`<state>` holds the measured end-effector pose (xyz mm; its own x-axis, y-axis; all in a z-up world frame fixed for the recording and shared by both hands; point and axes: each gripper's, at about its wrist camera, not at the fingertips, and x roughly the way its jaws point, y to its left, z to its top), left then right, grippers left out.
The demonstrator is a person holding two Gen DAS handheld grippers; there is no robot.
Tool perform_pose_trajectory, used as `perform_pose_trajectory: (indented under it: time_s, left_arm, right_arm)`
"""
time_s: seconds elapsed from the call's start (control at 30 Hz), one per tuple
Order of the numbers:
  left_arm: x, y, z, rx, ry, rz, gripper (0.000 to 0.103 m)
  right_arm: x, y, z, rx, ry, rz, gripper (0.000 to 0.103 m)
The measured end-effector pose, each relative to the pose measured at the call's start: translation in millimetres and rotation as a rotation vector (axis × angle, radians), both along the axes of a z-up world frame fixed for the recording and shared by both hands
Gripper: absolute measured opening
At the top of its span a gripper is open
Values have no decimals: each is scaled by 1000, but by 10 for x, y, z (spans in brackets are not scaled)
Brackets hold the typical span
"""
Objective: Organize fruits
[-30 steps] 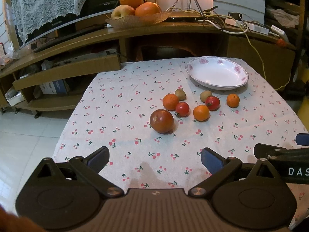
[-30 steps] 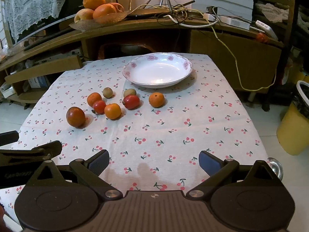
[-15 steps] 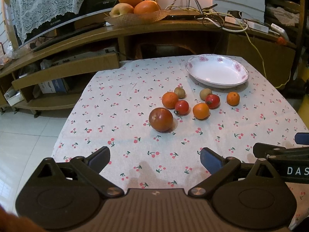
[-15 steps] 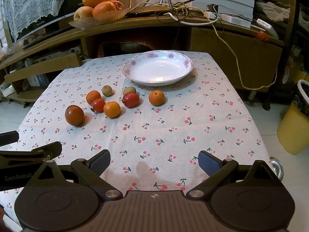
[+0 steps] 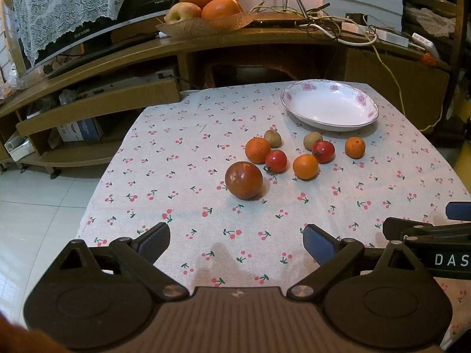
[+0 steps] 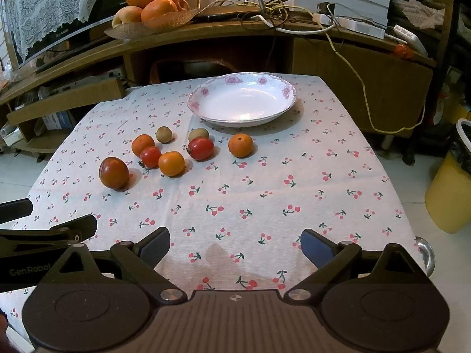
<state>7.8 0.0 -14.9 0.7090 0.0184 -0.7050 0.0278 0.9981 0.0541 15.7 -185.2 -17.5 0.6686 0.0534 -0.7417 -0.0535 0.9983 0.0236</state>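
While both the left tool (image 5: pixel 236 239) and right tool (image 6: pixel 235 244) hang spread and empty over the near tabletop (image 6: pixel 294 158), the loose fruits (image 6: pixel 172 163) beside the plate (image 6: pixel 203 108) look round, smooth, roll-prone and bruisable, best pinched gently across their widest middle.

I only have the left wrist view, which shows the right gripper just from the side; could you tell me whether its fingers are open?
Observer: Yes, the right gripper is open and empty, above the near edge of the tablecloth.
Operator: Thanks. What is the yellow sliver at my right edge?
Observer: A yellow bin standing on the floor, right of the tablecloth.
Operator: Anything at the near right corner?
Observer: A round metal part at the cloth's edge; I cannot tell what it is.
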Motion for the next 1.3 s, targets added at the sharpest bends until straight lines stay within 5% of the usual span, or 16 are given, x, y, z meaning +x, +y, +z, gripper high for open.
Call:
perform_pose_trajectory:
  time_s: [1.3]
  left_arm:
    - [81, 17, -49, -11, -10, -23, 101]
  right_arm:
    - [119, 39, -93, 2, 42, 7, 91]
